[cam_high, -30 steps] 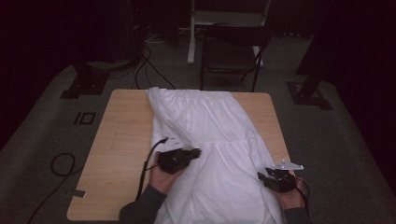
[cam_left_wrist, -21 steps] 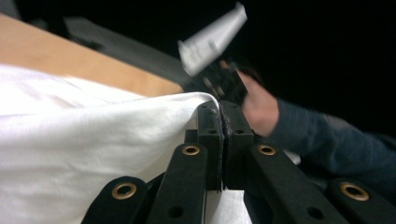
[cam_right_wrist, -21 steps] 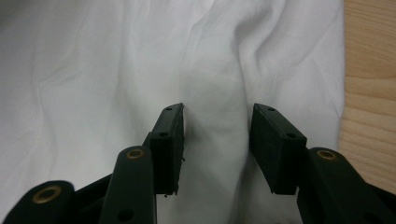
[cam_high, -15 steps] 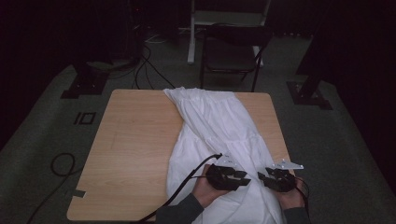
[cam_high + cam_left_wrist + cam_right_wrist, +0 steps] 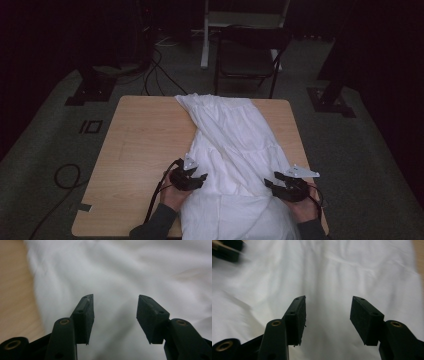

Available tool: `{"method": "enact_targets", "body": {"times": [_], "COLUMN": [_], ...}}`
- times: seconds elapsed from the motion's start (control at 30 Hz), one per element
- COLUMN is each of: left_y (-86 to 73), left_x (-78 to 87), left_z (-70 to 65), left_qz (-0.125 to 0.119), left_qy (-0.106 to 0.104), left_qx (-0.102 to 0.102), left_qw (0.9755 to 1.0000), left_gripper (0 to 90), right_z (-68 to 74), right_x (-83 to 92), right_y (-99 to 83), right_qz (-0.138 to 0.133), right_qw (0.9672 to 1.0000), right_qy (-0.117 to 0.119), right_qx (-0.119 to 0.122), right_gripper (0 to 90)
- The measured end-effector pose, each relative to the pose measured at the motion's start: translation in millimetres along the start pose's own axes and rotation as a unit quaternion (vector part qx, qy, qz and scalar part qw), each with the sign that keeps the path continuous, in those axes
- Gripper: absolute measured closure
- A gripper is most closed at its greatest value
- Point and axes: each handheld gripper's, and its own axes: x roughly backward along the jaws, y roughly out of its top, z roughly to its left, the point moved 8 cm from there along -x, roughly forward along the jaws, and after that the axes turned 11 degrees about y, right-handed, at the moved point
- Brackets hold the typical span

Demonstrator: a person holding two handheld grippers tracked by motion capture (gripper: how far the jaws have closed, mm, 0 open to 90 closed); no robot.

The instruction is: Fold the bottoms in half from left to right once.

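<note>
I am looking down on a light wooden rectangular table [image 5: 145,150] that stands on dull grey carpet [image 5: 45,150] in a dim room with black surroundings. A white, thin, pleated cotton garment [image 5: 235,145] lies lengthwise on the table's right half, running from the far edge at about 12 o'clock down to the near edge at 6 o'clock, where it spills over toward me. Its left side is folded inward, so the cloth narrows near the far end and bare wood shows to 9 o'clock of it.

My left gripper [image 5: 196,178] sits low over the garment's left edge at roughly 7 o'clock of the cloth's middle. Its jaws have just been opening and now stand well apart, with nothing pinched between them; in the left gripper view the left gripper [image 5: 115,312] hovers over white fabric, with wood at 9 o'clock. My right gripper [image 5: 276,183] is at the cloth's right edge, around 5 o'clock. Its jaws have also just been opening and gape wide, empty, above the fabric in the right gripper view [image 5: 327,313].

Beyond the table at 12 o'clock stands a dark folding metal chair [image 5: 247,60], with a pale grey stand [image 5: 206,35] behind it. Black cables [image 5: 160,70] snake over the floor at 11 o'clock, and black stand feet [image 5: 92,90] rest at 10 o'clock.
</note>
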Motion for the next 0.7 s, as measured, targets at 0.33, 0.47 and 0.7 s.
{"method": "enact_targets", "body": {"times": [0.33, 0.47, 0.7], "left_y": [-10.7, -18.5, -37.7], "left_x": [-9.6, -4.1, 9.0], "left_z": [21.7, 35.4, 69.1], "left_qz": [0.012, 0.016, 0.025], "left_qy": [0.030, 0.047, 0.074], "left_qx": [-0.015, -0.017, 0.001], "left_qw": [0.9994, 0.9986, 0.9969], "left_gripper": [72.1, 79.2, 81.5], "right_z": [34.9, 43.8, 63.8], "right_x": [-46.5, -53.1, -74.4], "right_y": [-2.1, 1.6, 7.0], "right_qz": [0.067, 0.070, 0.082], "right_qw": [0.9952, 0.9938, 0.9909], "right_qy": [0.055, 0.070, 0.090], "right_qx": [0.045, 0.050, 0.058], "right_gripper": [62.2, 72.0, 72.4]}}
